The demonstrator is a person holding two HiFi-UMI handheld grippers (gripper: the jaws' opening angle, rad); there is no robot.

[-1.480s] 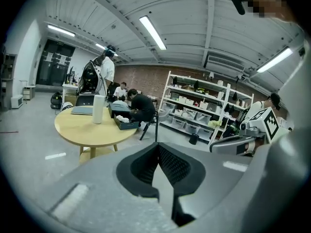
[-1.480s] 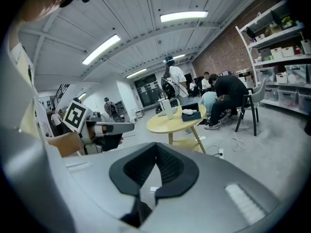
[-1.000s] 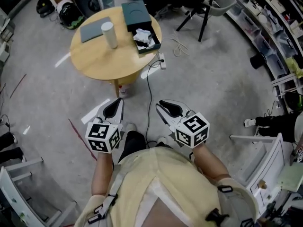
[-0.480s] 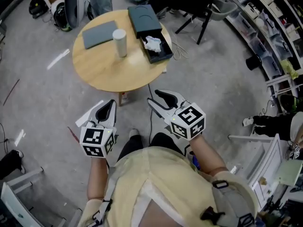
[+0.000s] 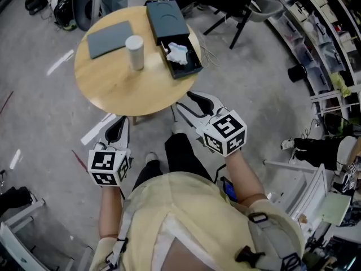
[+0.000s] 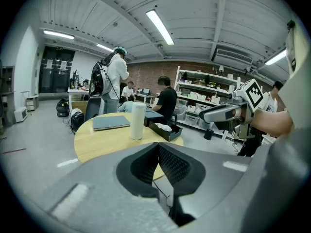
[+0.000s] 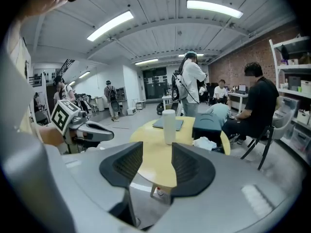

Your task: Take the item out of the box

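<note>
Table (image 5: 113, 86) closer, boxed item (image 5: 177, 53) beyond jaws (left gripper (image 5: 117, 129) together, right gripper (image 5: 189, 103) opening empty)

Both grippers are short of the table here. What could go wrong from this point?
1. The white cylinder stands upright close beside the box; a reaching arm could tip it.
2. The box sits at the table's edge, so a tug on the white item inside might shove it off.

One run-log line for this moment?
stage: item not taken | left tool: shut, empty | right tool: opening, empty | white item: in open box on table
</note>
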